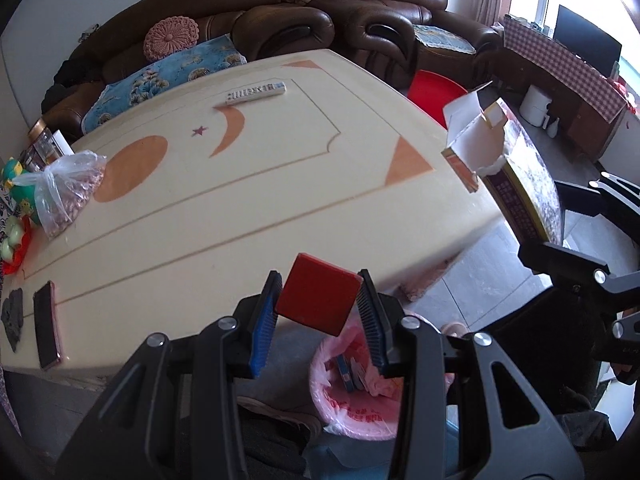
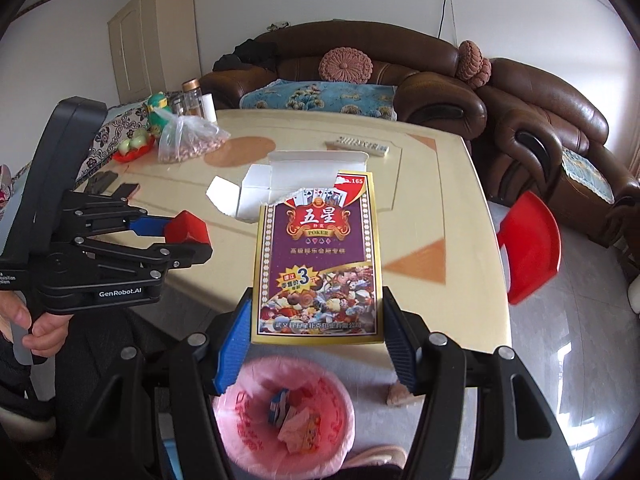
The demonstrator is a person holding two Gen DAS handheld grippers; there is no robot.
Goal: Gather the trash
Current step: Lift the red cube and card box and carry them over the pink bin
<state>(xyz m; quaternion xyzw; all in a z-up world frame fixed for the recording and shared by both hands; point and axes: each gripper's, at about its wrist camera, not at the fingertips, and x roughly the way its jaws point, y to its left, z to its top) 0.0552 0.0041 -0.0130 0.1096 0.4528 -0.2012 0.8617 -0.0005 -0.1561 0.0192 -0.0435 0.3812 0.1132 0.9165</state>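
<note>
My left gripper (image 1: 318, 312) is shut on a small red box (image 1: 318, 294), held in the air over the table's near edge; the same red box (image 2: 188, 228) shows at the left of the right wrist view. My right gripper (image 2: 318, 340) is shut on a large purple and gold playing-card box (image 2: 318, 256) with torn white flaps open at its far end; that card box (image 1: 504, 168) also shows at the right of the left wrist view. Below both grippers stands a bin with a pink bag (image 2: 256, 428), holding several scraps. That pink-lined bin (image 1: 352, 400) lies under the red box.
The cream table (image 1: 240, 200) carries a remote (image 1: 256, 92), a plastic bag of nuts (image 1: 68, 188), a phone (image 1: 46, 324) and a dark object (image 1: 12, 316). A red stool (image 2: 528, 248) stands at the table's right. Brown sofas (image 2: 400, 76) lie behind. A hand (image 2: 36, 328) grips the left tool.
</note>
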